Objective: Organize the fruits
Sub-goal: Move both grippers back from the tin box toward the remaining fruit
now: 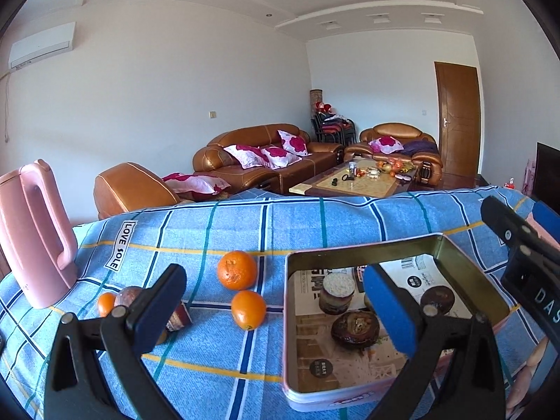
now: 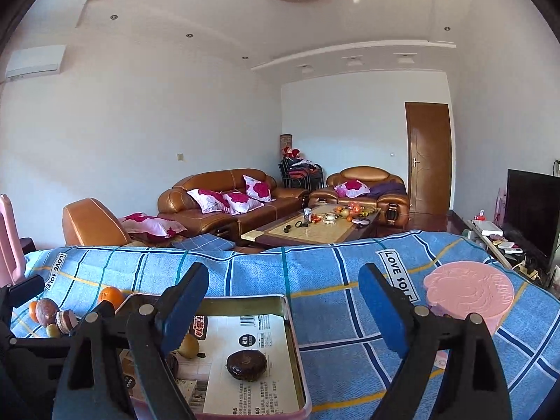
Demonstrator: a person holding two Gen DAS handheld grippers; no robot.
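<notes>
A pink rectangular tin (image 1: 434, 241) (image 2: 301, 360) lined with printed paper sits on the blue plaid cloth. A dark brown round fruit (image 1: 355, 325) (image 2: 246, 365) lies in it; a yellowish pear (image 2: 189, 345) shows behind my right gripper's left finger. Two oranges (image 1: 237, 269) (image 1: 248, 309) lie left of the tin. A small orange (image 1: 106, 303), a dark fruit (image 1: 127, 295) and a reddish piece (image 1: 178, 316) lie further left. My left gripper (image 1: 276, 309) is open and empty above the tin's left edge. My right gripper (image 2: 283, 309) is open and empty above the tin's right edge.
A pink kettle (image 1: 33, 234) stands at the left on the cloth. A round pink lid (image 2: 469, 292) lies to the right of the tin. The right gripper's body (image 1: 525, 255) shows at the right of the left wrist view. Sofas and a coffee table (image 1: 353, 182) lie beyond.
</notes>
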